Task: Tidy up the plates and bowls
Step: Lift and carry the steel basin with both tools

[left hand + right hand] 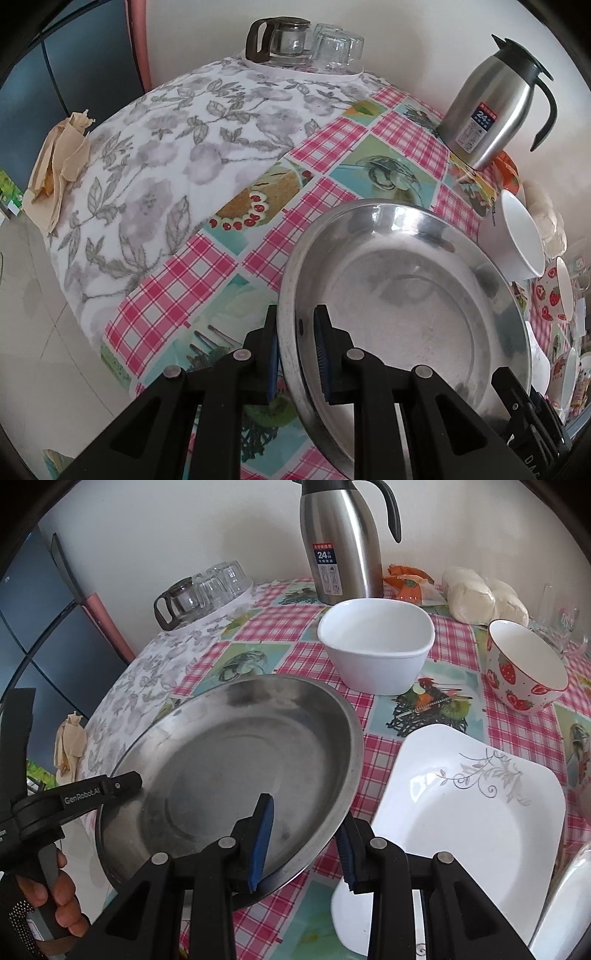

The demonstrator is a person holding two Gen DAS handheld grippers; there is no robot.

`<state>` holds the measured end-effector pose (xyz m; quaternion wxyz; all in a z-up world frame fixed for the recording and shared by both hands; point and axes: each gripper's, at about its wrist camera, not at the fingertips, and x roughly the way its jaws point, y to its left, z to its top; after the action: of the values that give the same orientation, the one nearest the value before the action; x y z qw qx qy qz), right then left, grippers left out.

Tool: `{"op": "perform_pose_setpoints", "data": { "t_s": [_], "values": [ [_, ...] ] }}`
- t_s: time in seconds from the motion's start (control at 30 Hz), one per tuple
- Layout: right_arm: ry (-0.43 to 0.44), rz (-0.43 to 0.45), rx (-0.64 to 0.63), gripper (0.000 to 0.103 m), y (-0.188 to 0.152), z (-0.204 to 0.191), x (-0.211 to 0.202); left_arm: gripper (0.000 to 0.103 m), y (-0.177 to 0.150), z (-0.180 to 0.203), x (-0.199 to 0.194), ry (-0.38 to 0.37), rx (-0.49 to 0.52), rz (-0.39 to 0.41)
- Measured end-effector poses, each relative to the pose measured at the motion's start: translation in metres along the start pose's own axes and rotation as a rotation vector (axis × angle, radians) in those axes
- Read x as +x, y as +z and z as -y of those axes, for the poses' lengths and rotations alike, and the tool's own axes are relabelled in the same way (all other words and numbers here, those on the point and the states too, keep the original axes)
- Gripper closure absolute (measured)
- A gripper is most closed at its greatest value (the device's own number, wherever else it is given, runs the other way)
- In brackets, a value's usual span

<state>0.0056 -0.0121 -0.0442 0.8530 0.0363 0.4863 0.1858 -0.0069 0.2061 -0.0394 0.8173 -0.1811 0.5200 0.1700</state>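
Stainless steel, dull and scuffed: the metal plate (236, 764) fills the centre-left of the right wrist view and the lower right of the left wrist view, lifted at a tilt over the checked cloth of the bench (280, 627).

My left claw (295, 354) is clamped on the plate's rim at the lower centre of its own frame, one blue pad inside the dish and one outside. My right claw (306, 842) straddles the opposite rim at the bottom centre of its frame; its inner pad (263, 834) lies against the plate's inner face, but the outer one stands a little apart from the rim, so I read its fingers as parted and not yet gripping.

The white square plate (469, 805) lies flat on the bench at lower right, just beside the right claw and partly under the steel rim. The white bowl (375, 646) and the strawberry bowl (524, 668) sit further up, toward upper right.

In my judgement, stacking turns on this: the square plate lies rightward of the steel one, nearer my right hand.
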Motion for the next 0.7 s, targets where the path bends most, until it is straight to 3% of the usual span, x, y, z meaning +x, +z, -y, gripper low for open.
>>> {"op": "perform_pose_setpoints", "data": {
  "t_s": [0.37, 0.7],
  "values": [
    [0.017, 0.077, -0.005, 0.069, 0.003, 0.008, -0.032, 0.085, -0.004, 0.019, -0.027, 0.023, 0.046, 0.045],
    [0.008, 0.150, 0.047, 0.069, 0.004, 0.040, -0.068, 0.084, -0.009, 0.064, -0.053, 0.007, 0.119, 0.080]
  ]
}}
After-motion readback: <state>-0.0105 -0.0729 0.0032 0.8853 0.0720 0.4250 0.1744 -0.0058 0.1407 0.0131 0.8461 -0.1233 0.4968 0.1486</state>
